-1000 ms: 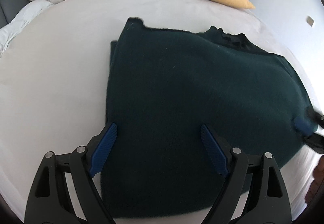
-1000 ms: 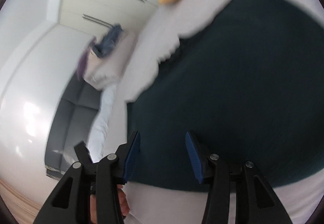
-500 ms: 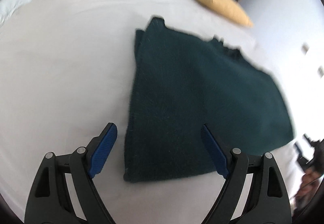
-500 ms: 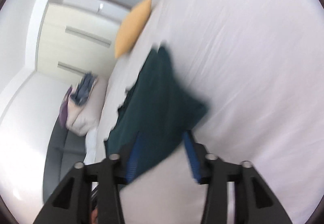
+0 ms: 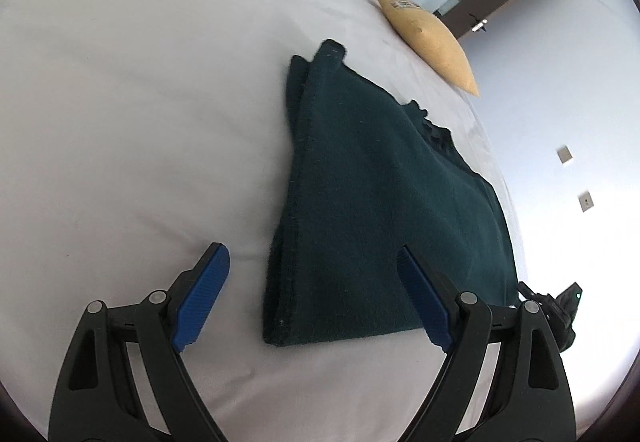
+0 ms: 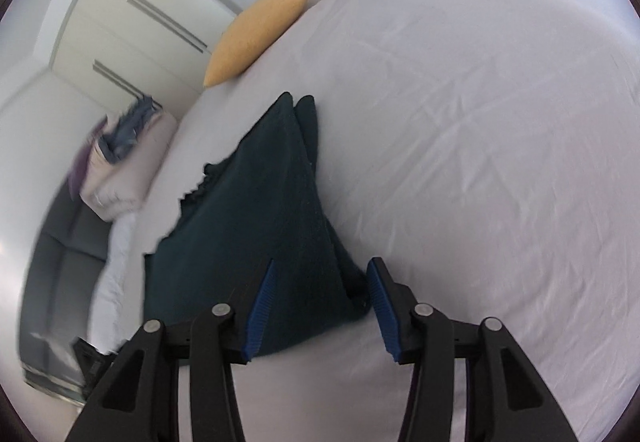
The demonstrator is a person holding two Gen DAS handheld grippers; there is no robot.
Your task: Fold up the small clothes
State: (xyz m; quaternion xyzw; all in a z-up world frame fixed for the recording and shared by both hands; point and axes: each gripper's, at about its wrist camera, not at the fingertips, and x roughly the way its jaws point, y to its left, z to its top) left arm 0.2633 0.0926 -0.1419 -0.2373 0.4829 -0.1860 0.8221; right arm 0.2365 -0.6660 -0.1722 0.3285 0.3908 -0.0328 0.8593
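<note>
The dark green sweater lies folded flat on the white bed sheet, its layered edges stacked along the left side and a ribbed collar edge showing at about 2 o'clock of the garment in the left wrist view. In the right wrist view the same sweater runs from the centre of the frame toward 11 o'clock, with two folded corners pointing away from the camera. The left claw is spread wide and holds nothing; its blue pads sit either side of the sweater's near edge, the left pad over bare sheet and the right pad over the fabric, though whether either touches cannot be told. The right claw is also parted and empty, its pads bracketing the sweater's near corner. A yellow pillow rests on the bed at 1 o'clock from the sweater. In the right wrist view a folded duvet with some bluish cloth on top sits at 9 o'clock, and pale wardrobe doors stand behind it.
</note>
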